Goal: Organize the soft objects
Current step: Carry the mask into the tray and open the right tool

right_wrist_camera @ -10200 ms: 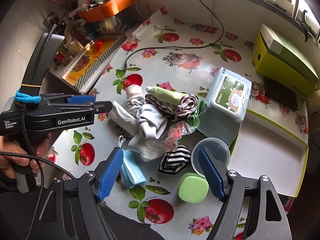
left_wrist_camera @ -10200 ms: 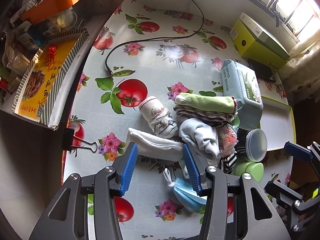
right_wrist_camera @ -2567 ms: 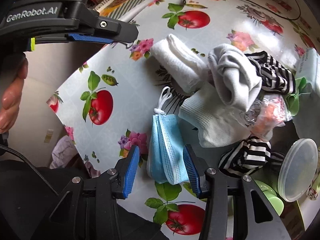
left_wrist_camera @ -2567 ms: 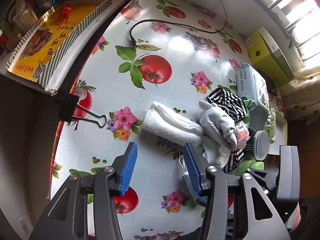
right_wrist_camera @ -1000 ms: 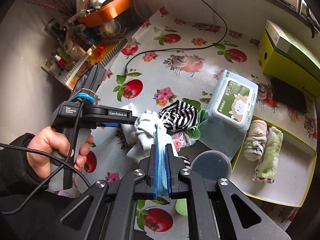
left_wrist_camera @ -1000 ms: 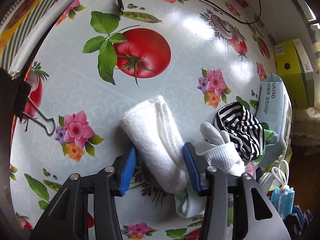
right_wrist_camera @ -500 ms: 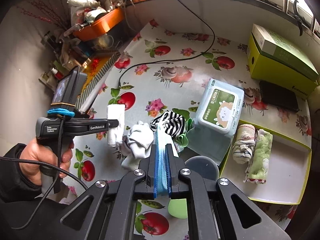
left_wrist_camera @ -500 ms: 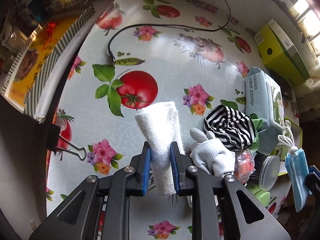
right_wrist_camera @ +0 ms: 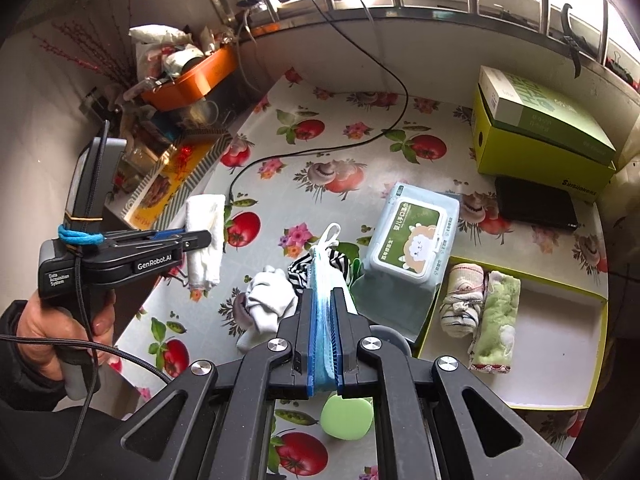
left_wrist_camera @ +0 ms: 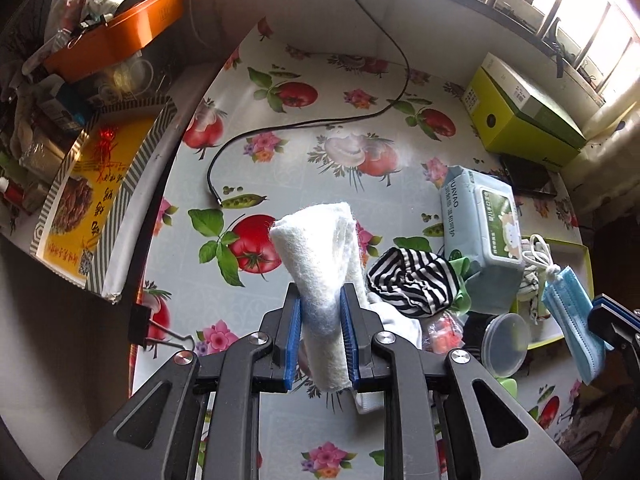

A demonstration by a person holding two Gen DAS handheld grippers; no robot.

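My left gripper (left_wrist_camera: 320, 316) is shut on a rolled white towel (left_wrist_camera: 320, 256), held up above the tablecloth; the same white towel (right_wrist_camera: 204, 236) hangs from that gripper in the right wrist view. My right gripper (right_wrist_camera: 323, 320) is shut on a folded blue face mask (right_wrist_camera: 322, 300), whose white ear loops stick up; the mask (left_wrist_camera: 572, 312) dangles at the right edge of the left wrist view. On the table lie a striped sock (left_wrist_camera: 412, 276) and a white sock (right_wrist_camera: 268, 300). A yellow-rimmed tray (right_wrist_camera: 596, 344) holds a rolled sock (right_wrist_camera: 460, 300) and a green cloth (right_wrist_camera: 496, 320).
A pack of wet wipes (right_wrist_camera: 412, 236) sits beside the tray, a green box (right_wrist_camera: 540, 136) and a dark flat case (right_wrist_camera: 536, 204) behind it. A black cable (left_wrist_camera: 320, 124) crosses the table. A clear lidded tub (left_wrist_camera: 504, 344), a green lid (right_wrist_camera: 346, 416), a binder clip (left_wrist_camera: 140, 328).
The left gripper closed on the white towel and lifted it off the table. The right gripper, still holding the mask, rose a little and drew back.
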